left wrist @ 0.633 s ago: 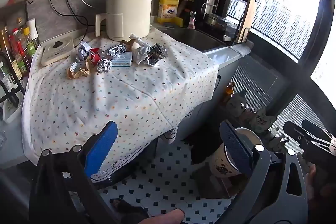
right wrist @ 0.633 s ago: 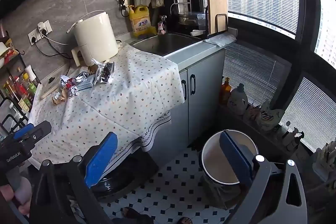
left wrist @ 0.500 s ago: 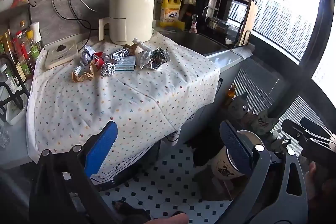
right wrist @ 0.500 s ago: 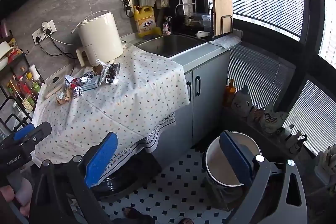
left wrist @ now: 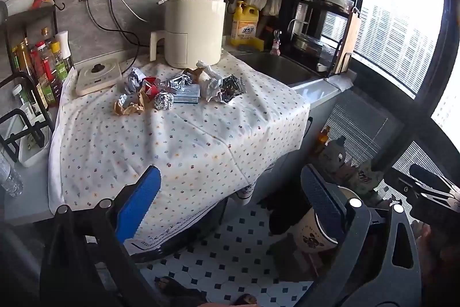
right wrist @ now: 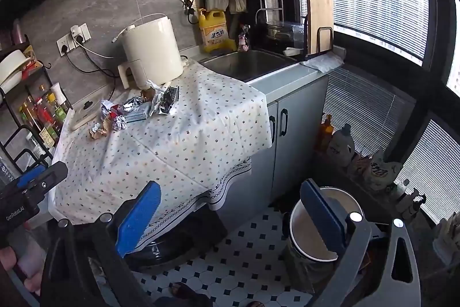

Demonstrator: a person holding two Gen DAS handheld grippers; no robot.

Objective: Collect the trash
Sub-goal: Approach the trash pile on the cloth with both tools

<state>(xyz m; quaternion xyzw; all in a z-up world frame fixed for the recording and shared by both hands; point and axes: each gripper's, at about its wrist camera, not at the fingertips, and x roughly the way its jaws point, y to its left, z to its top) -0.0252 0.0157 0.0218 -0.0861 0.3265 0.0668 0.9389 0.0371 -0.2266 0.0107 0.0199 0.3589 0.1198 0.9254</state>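
Observation:
A pile of trash lies at the back of the flowered tablecloth [left wrist: 178, 140]: a foil ball [left wrist: 164, 101], brown crumpled paper [left wrist: 130, 107], a blue box [left wrist: 187, 93], a dark foil wrapper [left wrist: 231, 88]. The pile also shows in the right wrist view [right wrist: 135, 111]. A white bin [right wrist: 319, 223] stands on the tiled floor at the lower right, also seen in the left wrist view [left wrist: 319, 229]. My left gripper [left wrist: 227, 206] is open and empty, well short of the trash. My right gripper [right wrist: 230, 215] is open and empty, above the floor next to the bin.
A cream appliance [left wrist: 194, 30] stands behind the trash. A white scale [left wrist: 97, 75], sauce bottles [left wrist: 43, 68] and a rack are at the left. A sink [right wrist: 247, 65], yellow detergent jug [right wrist: 214, 32] and dish rack [right wrist: 296, 5] are at the right. Bottles [right wrist: 342, 146] line the window sill.
Both grippers have risen and drawn slightly nearer the counter; the trash pile sits lower and larger in the views. Both stay open and empty.

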